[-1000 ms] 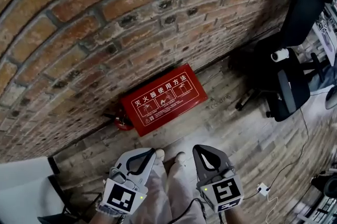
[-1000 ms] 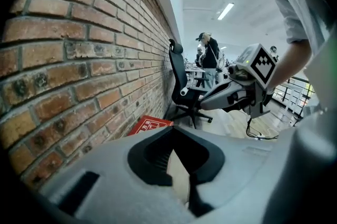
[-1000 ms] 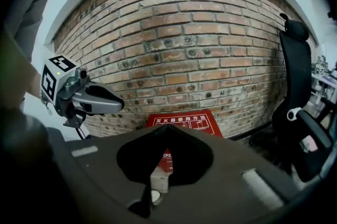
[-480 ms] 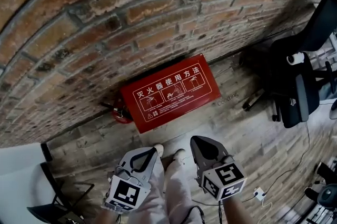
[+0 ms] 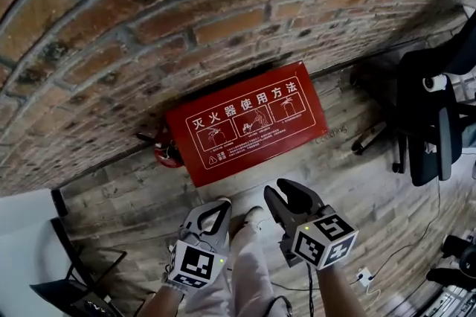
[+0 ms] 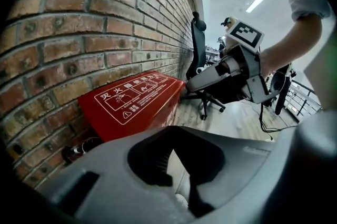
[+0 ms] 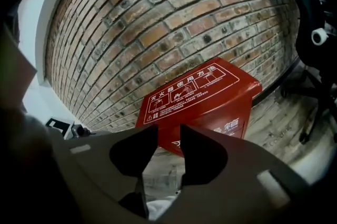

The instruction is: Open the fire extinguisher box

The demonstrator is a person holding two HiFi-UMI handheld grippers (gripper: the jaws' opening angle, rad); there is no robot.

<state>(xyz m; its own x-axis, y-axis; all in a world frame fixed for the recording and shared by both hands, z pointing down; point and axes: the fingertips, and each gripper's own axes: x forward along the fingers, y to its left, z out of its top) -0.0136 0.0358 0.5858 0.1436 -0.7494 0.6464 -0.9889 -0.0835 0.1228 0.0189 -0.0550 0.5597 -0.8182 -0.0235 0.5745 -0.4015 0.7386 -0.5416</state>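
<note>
Well, the fire extinguisher box (image 5: 249, 122) stands on the wooden floor (image 5: 372, 181), pushed with its far side against the brick wall (image 5: 149, 25), just beyond your feet and a little to the right of a small red object (image 5: 167, 153) that lies on the floor beside it. It looks like painted sheet metal, so I expect it to be stiff and hard, with a smooth red top that may be slippery under the pads. The sloping top with the white printed instructions is probably the lid. I guess its hinge runs along the far edge at the wall, so the near edge is the place to take hold. No handle or latch shows clearly in any view, so you should look for one on the front face, where some white characters are printed. The lid alone should be rather light, while the box, if it is filled, should be heavy enough not to slide when you lift. Your left gripper (image 5: 221, 205) has its jaws together and holds nothing. Your right gripper (image 5: 281, 193) has just been opening its jaws, which now stand about half apart with nothing between them, and through the gap you see the near corner of the box. Both are near the box but do not touch it. Pinch the thin near lip of the lid with the right gripper, and take care that the edge does not slip out.
</note>
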